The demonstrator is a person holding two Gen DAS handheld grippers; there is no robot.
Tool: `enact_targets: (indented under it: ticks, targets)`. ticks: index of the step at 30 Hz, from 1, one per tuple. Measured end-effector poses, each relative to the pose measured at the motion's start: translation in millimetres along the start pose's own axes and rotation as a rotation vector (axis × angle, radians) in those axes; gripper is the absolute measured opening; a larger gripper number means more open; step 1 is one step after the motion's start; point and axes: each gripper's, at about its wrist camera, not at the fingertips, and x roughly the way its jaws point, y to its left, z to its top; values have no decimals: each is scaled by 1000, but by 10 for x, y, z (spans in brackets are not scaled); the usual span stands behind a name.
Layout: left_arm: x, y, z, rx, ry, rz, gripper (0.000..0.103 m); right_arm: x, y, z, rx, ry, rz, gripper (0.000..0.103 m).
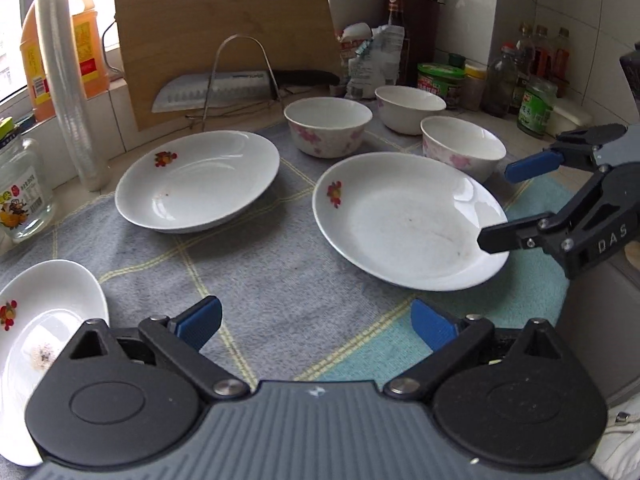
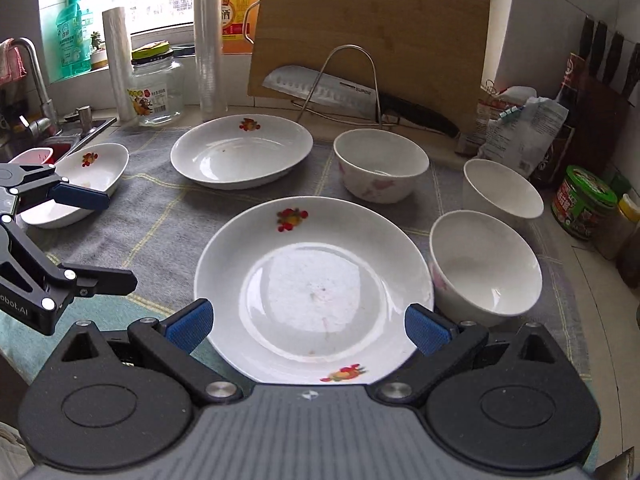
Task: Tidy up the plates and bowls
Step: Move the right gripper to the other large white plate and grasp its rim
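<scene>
Three white plates with a fruit print lie on a grey cloth: a near one [image 2: 312,292] [image 1: 404,220], a far one [image 2: 240,152] [image 1: 196,180], and a small one at the left [image 2: 80,184] [image 1: 40,344]. Three white bowls [image 2: 380,164] [image 2: 500,192] [image 2: 484,264] stand at the right; they also show in the left wrist view [image 1: 328,124] [image 1: 408,108] [image 1: 460,148]. My right gripper [image 2: 308,328] is open, its jaws on either side of the near plate's front edge. My left gripper [image 1: 316,328] is open and empty above the cloth.
A wooden cutting board [image 2: 372,40] with a cleaver [image 2: 328,88] in a wire rack leans at the back. Jars and bottles [image 2: 584,200] and a knife block [image 2: 600,92] stand at the right. A glass jar [image 2: 156,88], plastic rolls [image 2: 208,36] and a sink [image 2: 44,136] are at the left.
</scene>
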Motion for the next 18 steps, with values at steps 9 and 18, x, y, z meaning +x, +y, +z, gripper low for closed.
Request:
enact_targets:
  ticks: [9, 18]
  targets:
    - [286, -500, -46, 100, 109, 14, 100, 272, -633, -150, 67, 98, 163, 103]
    - [509, -431, 52, 146, 135, -92, 103, 502, -676, -121, 143, 149, 235, 103]
